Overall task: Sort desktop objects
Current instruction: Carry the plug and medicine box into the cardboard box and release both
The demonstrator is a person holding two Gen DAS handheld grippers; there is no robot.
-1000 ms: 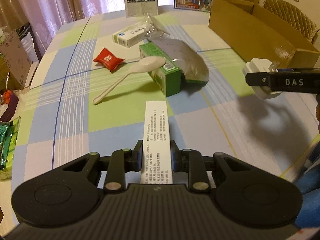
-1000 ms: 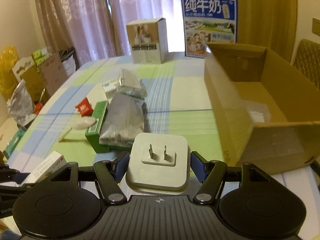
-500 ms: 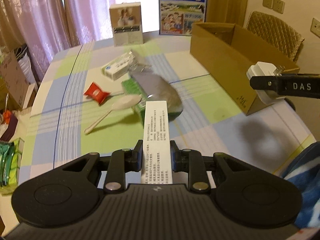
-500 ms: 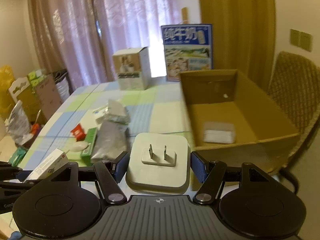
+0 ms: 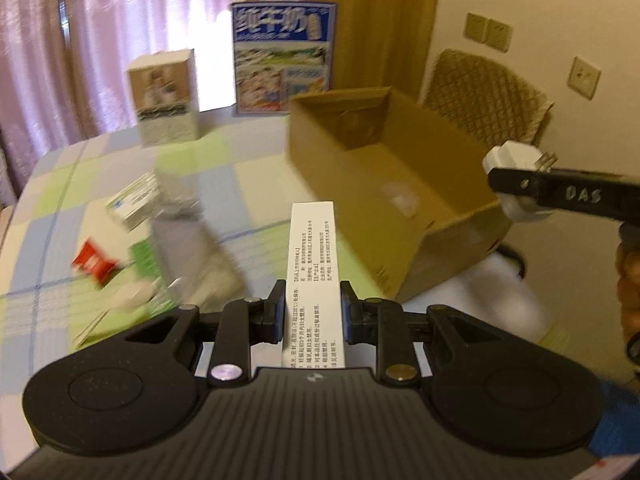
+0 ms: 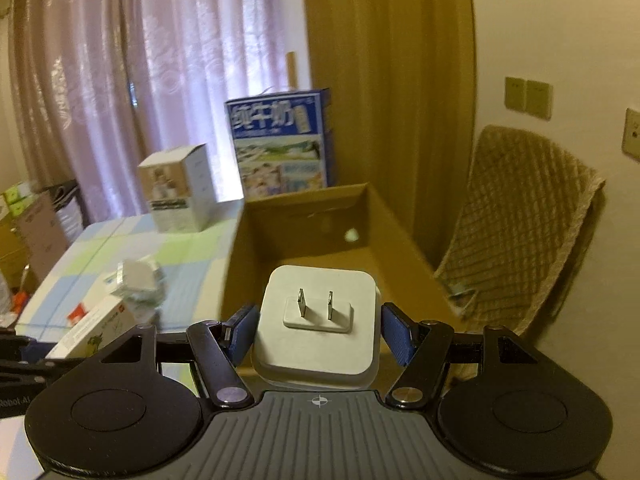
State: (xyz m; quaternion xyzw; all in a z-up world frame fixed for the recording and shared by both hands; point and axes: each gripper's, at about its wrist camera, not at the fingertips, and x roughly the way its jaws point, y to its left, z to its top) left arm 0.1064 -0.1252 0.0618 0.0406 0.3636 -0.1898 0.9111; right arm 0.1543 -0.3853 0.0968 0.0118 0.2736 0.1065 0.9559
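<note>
Here, two claws are gripping one thing each: the left claw [image 5: 313,316], narrowly parted, is clamping one white carton [image 5: 313,276] beside the cardboard box [image 5: 360,204]; the right claw [image 6: 318,330], wider, is clamping one plug adapter [image 6: 318,320] before that box.

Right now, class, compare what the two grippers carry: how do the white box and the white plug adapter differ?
The white box is long, narrow and covered in printed text; the plug adapter is squarish, plain, with two metal prongs. The left gripper stands narrowly set on the box, the right gripper much wider on the adapter. Both are white and held near the cardboard box.
</note>
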